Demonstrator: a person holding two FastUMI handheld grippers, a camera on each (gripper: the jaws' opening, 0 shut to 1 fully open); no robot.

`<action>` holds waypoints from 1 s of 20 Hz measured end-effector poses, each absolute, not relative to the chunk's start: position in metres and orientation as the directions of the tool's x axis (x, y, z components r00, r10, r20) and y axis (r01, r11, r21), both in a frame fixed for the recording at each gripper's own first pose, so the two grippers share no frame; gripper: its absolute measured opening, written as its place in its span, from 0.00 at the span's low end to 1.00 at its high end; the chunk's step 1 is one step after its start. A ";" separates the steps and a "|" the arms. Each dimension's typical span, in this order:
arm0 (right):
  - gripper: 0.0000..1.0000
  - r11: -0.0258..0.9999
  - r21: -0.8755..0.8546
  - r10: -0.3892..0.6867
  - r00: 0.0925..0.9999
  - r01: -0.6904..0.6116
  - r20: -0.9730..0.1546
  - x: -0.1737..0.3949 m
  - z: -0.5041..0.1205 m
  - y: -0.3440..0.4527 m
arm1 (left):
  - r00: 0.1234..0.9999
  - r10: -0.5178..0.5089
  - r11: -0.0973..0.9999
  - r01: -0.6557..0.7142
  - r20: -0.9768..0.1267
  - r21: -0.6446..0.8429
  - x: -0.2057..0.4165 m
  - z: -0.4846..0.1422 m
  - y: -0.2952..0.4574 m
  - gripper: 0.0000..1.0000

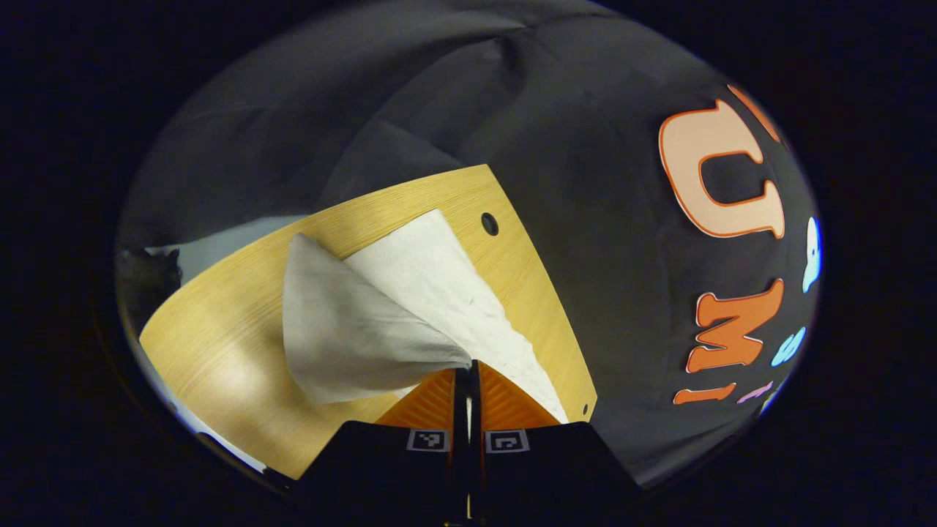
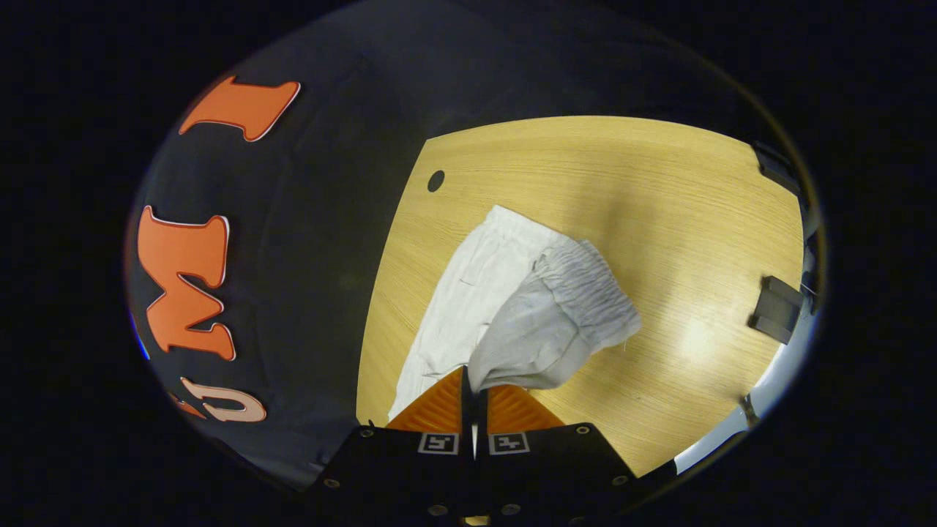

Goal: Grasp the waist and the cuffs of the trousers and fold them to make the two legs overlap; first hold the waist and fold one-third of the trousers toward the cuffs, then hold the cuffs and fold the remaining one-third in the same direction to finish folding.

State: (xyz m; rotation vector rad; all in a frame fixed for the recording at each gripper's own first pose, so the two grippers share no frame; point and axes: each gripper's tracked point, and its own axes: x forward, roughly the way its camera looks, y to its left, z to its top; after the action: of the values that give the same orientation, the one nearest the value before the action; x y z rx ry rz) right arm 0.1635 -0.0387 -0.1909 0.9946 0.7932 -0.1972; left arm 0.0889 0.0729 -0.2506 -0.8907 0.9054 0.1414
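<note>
Trousers (image 1: pixel 381 307) pinched between both grippers' closed fingers (image 2: pixel 439 406).

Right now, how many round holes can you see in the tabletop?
1: a dark round hole near the table's far corner, beyond the trousers. The cloth may hide others.
</note>
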 end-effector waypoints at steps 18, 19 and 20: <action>0.50 0.648 0.580 0.270 0.564 0.493 -0.780 0.330 -0.252 -0.007 | 0.468 -0.125 0.806 -0.467 -0.875 -0.364 0.244 -0.369 0.043 0.22; 0.65 0.652 0.590 0.281 0.570 0.477 -0.772 0.329 -0.250 -0.005 | 0.468 -0.111 0.811 -0.467 -0.877 -0.351 0.242 -0.366 0.045 0.41; 0.84 0.661 0.591 0.284 0.574 0.462 -0.768 0.329 -0.245 -0.005 | 0.462 -0.104 0.818 -0.464 -0.881 -0.340 0.242 -0.365 0.046 0.70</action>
State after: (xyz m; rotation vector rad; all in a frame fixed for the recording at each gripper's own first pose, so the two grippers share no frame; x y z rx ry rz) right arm 0.3291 -0.0050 -0.2449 0.8780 0.9865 -0.1216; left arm 0.2416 0.0456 -0.3649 -0.5992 1.0829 0.2384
